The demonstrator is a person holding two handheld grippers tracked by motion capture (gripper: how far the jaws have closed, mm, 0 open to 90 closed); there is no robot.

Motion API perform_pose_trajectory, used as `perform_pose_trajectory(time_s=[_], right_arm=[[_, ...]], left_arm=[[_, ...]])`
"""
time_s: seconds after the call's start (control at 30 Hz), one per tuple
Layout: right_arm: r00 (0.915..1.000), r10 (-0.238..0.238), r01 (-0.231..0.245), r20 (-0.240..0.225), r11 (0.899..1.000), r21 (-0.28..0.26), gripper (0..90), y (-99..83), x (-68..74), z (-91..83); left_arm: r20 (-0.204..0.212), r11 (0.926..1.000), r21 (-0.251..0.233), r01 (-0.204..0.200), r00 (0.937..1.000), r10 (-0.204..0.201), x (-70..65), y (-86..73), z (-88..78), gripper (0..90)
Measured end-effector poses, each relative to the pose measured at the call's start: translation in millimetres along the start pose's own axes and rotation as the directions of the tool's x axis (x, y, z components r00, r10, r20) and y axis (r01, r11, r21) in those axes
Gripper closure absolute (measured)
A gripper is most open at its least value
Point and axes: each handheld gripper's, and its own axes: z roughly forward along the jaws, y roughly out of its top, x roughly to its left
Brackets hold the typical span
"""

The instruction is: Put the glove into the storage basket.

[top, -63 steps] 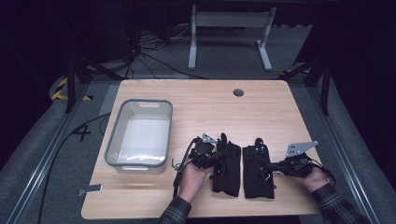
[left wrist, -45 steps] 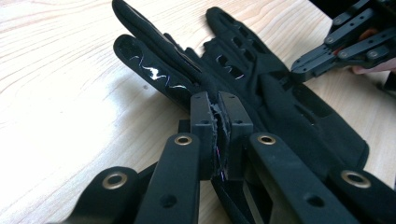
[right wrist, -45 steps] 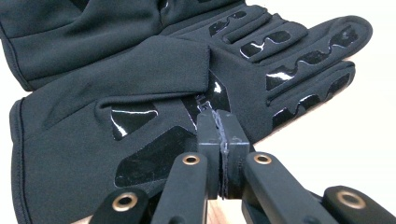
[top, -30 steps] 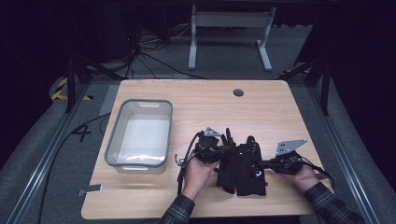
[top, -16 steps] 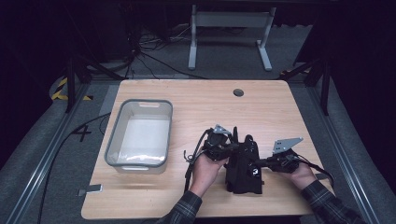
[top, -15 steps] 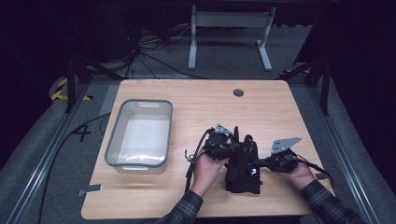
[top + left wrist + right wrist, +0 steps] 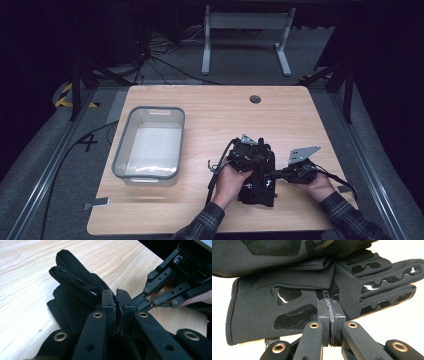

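Both grippers are working the pair of black gloves (image 7: 257, 177) right now, down near the front edge of the wooden table (image 7: 210, 115), well to the right of the clear plastic bin (image 7: 150, 145). The gloves are lying stacked, one over the other, with both grippers at the pile.

The left gripper (image 7: 117, 302) is pinching: its jaws are standing nearly together, and a thin fold of glove fabric is sitting between the pads. The upper glove (image 7: 75, 280) is running away from those jaws, its fingers pointing out across the wood. Just beyond, the right gripper's black linkage (image 7: 165, 287) is coming in from the other side, tips almost meeting the left jaws at the same spot on the gloves.

The right gripper (image 7: 329, 306) is clamping tight, jaws pressed together with a sliver of material caught in the seam. It is biting the lower glove (image 7: 287, 305) at the palm, near the glossy grip patches. That glove is lying flat on the table, cuff to one side, fingers stretching off to the other, and the upper glove is draping over its far edge.

From the high view, the left hand (image 7: 232, 180) is sitting on the bin side of the gloves, the right hand (image 7: 317, 185) on the far side.
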Motion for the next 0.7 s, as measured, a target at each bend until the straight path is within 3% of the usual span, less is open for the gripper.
perform_pose_trajectory(time_s=[0.23, 0.4, 0.53, 0.63, 0.7], right_arm=[[1.0000, 0.009, -0.009, -0.002, 1.000, -0.030, 88.3, 0.0, -0.7, -6.9], [0.9996, 0.017, -0.016, 0.024, 0.999, -0.046, 88.4, -2.9, -2.6, -19.9], [0.9982, 0.041, -0.039, 0.044, 0.997, -0.059, 88.4, -10.6, -6.2, -30.7], [0.9979, 0.043, -0.040, 0.049, 0.998, -0.055, 88.3, -13.3, -5.5, -35.5], [0.9981, 0.042, -0.040, 0.045, 0.998, -0.057, 88.3, -13.8, -4.2, -35.8]], left_arm=[[0.017, 0.9983, -0.056, -0.013, 0.9997, 0.014, -3.0, 1.4, -6.1, 74.6], [0.001, 0.9971, -0.071, -0.025, 0.9997, 0.025, -3.1, 0.2, -15.9, 75.1], [-0.014, 0.9978, -0.058, -0.033, 0.9994, 0.032, -1.1, -3.7, -23.6, 82.9], [-0.060, 0.9985, -0.011, -0.055, 0.9967, 0.054, 1.2, -11.3, -25.8, 86.3], [-0.072, 0.9989, 0.009, -0.047, 0.9963, 0.047, 3.5, -15.9, -26.0, 86.8]])
